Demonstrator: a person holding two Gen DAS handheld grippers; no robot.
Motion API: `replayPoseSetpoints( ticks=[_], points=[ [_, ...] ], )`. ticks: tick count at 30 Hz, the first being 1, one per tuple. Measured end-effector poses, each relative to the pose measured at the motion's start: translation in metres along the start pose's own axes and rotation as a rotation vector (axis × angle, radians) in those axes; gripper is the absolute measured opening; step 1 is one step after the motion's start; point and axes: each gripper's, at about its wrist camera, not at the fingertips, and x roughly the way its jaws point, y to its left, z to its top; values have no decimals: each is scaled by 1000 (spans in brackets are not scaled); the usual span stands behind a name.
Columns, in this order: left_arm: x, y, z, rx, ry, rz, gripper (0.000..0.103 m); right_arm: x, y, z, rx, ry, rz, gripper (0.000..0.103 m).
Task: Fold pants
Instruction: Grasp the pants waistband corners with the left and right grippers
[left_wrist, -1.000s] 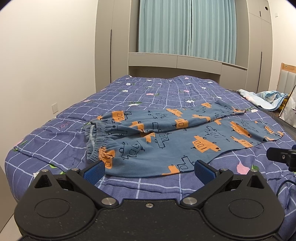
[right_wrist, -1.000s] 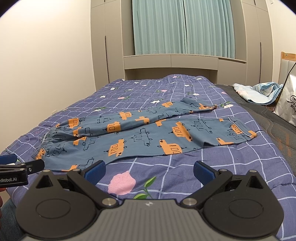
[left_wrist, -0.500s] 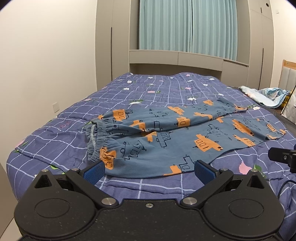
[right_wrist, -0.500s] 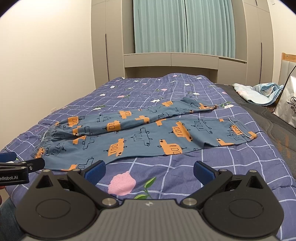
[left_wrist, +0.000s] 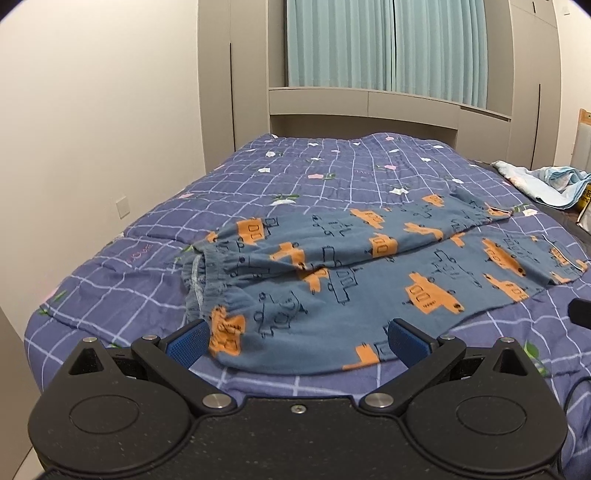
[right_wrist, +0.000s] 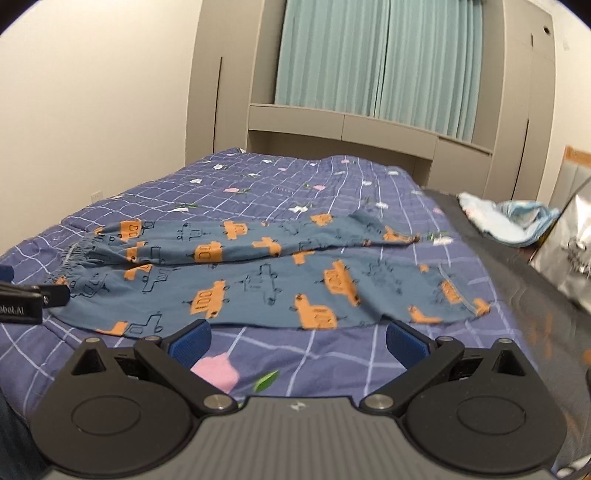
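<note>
One pair of pants (left_wrist: 369, 280) lay flat across the bed (left_wrist: 332, 166), waistband at your left, legs running right. Your left gripper (left_wrist: 297, 338) hovered at the waistband's near edge, jaws spread, holding nothing. Your right gripper (right_wrist: 297, 341) hung near the leg hems, jaws likewise released.

The silver bag (right_wrist: 569, 258) runs off the right wrist view's right edge, blurred — its print unreadable. The pants (left_wrist: 369, 280) waistband's near corner hides behind the left gripper's fingertip (left_wrist: 188, 339).
</note>
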Motion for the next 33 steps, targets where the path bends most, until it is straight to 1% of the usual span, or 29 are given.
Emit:
replayPoseSetpoints(
  ticks=[5, 7, 13, 18, 21, 22, 24, 27, 29, 31, 33],
  points=[
    [12, 5, 16, 9, -1, 16, 103, 11, -6, 18, -54, -13, 16, 103],
    [19, 8, 23, 13, 0, 27, 102, 19, -9, 27, -63, -12, 35, 103],
    [45, 22, 46, 4, 4, 62, 103, 52, -18, 57, -58, 1, 135, 103],
    [77, 38, 66, -1, 21, 102, 103, 88, -14, 85, -103, -15, 230, 103],
    [98, 53, 79, -2, 22, 125, 103, 112, -11, 100, -148, -51, 273, 103],
    [106, 59, 84, -3, 19, 132, 103, 121, -8, 106, -176, -44, 286, 103],
    [123, 73, 94, -2, 19, 142, 103, 146, -5, 119, -235, 1, 320, 103],
    [149, 95, 107, 10, 26, 155, 103, 189, -2, 136, -289, 77, 411, 103],
    [166, 109, 114, 30, 21, 137, 102, 217, 1, 143, -312, 105, 435, 103],
    [183, 122, 119, 50, 17, 100, 103, 246, 8, 149, -343, 139, 455, 103],
    [201, 133, 123, 65, 36, 61, 103, 274, 14, 154, -369, 183, 495, 103]
  ],
)
